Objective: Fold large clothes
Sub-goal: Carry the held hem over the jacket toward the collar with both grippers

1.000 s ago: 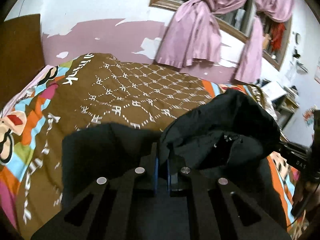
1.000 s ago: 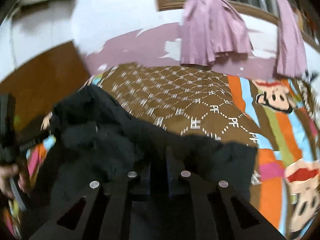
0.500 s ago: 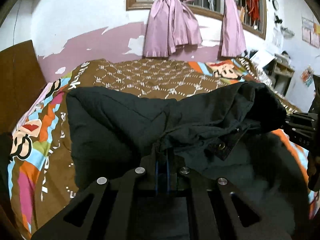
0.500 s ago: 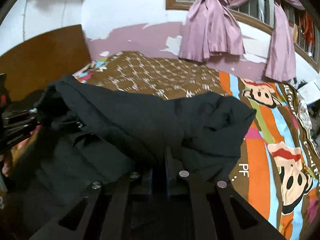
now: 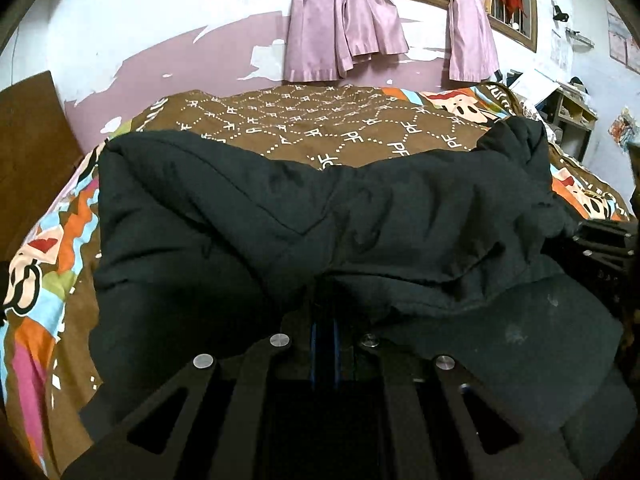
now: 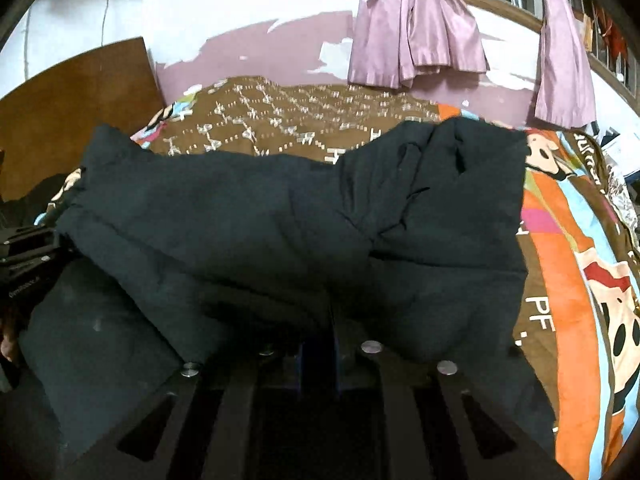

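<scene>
A large black padded jacket [image 5: 360,220] lies across the bed, its upper layer doubled over a lower layer. My left gripper [image 5: 325,300] is shut on the near edge of that upper layer, and the cloth hides its fingertips. In the right wrist view the same jacket [image 6: 280,220] drapes over my right gripper [image 6: 330,316]. Its jaws are opening, with a fold of the jacket still pinched between them. Each gripper shows at the other view's edge: the right gripper [image 5: 608,240] and the left gripper [image 6: 24,256].
The bed carries a brown bedspread [image 5: 320,120] with white lettering and cartoon-print borders [image 6: 560,240]. A wooden headboard [image 6: 80,100] stands on the left. Pink curtains [image 5: 340,20] hang at a window behind. A cluttered shelf [image 5: 572,112] is at the right.
Both grippers came down toward the bed with the jacket's edge. The raised, bunched upper layer now lies lower and spread wider over the lower layer.
</scene>
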Demonstrator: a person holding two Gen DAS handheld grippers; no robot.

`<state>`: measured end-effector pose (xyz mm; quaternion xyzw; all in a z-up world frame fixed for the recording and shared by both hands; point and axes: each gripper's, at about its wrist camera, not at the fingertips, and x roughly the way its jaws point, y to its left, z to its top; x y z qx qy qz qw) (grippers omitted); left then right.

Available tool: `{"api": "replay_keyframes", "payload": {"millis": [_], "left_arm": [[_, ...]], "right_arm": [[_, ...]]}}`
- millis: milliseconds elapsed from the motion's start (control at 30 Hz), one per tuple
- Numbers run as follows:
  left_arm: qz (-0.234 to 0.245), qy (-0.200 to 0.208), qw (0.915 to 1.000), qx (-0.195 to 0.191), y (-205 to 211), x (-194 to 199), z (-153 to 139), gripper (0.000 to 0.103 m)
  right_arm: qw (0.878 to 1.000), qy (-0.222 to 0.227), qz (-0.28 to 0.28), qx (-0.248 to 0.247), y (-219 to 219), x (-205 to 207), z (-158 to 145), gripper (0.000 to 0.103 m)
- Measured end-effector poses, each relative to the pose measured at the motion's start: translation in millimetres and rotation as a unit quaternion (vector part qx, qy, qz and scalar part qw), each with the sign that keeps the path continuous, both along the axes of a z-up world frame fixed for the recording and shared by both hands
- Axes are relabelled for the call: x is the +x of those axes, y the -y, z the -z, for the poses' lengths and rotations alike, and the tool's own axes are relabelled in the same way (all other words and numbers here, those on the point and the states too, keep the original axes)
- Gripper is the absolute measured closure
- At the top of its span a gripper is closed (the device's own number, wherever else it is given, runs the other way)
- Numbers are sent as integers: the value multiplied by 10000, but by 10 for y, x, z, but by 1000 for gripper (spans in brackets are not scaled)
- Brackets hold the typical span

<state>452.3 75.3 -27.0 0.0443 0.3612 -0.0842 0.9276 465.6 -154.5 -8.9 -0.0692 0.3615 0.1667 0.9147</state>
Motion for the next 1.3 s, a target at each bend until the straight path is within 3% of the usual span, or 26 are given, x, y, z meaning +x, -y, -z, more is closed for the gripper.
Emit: {"api": "replay_keyframes", "payload": {"millis": [67, 133, 333, 433, 600, 700, 767, 900, 967, 1033, 1100, 1233, 1300], "left_arm": [[-3, 57, 10000, 11, -2, -36, -6, 99], [-8, 70, 10000, 2, -17, -62, -15, 99], [57, 104, 9997, -206, -73, -81, -31, 99], [84, 105, 9991, -407, -131, -87, -56, 99], [184, 186, 9982, -531, -145, -156, -165, 98], [267, 163, 9966, -761, -233, -198, -258, 94], [386, 177, 9914, -1240, -372, -294, -353, 90], [435, 554, 9817, -1771, -493, -381, -627, 79], [434, 718, 9702, -2272, -519, -312, -789, 79], [494, 701, 9648, -2485, -456, -161, -915, 79], [601, 447, 9701, -2309, -383, 11, -947, 79], [782, -552, 9847, -1459, -133, 347, -661, 80], [825, -864, 9856, -1196, -89, 407, -477, 91]], "right_arm": [[9998, 0, -29, 222, 72, -79, -82, 71], [9990, 46, -109, 427, 157, -185, -184, 61], [9928, 752, -112, 926, 388, -462, -752, 61], [9904, 586, -49, 1253, 285, -185, -882, 61], [9918, -410, -276, 1175, -107, 390, -648, 61], [9941, -640, -371, 797, -227, 445, -430, 62], [9942, -776, -429, 612, -234, 423, -311, 63], [9931, -807, -569, 640, -176, 390, -222, 63], [9924, -849, -592, 663, -186, 390, -208, 63], [9924, -866, -621, 614, -201, 383, -200, 63], [9922, -891, -660, 568, -199, 368, -196, 63], [9914, -986, -709, 497, -179, 361, -175, 63], [9909, -1069, -716, 404, -197, 382, -137, 64]]}}
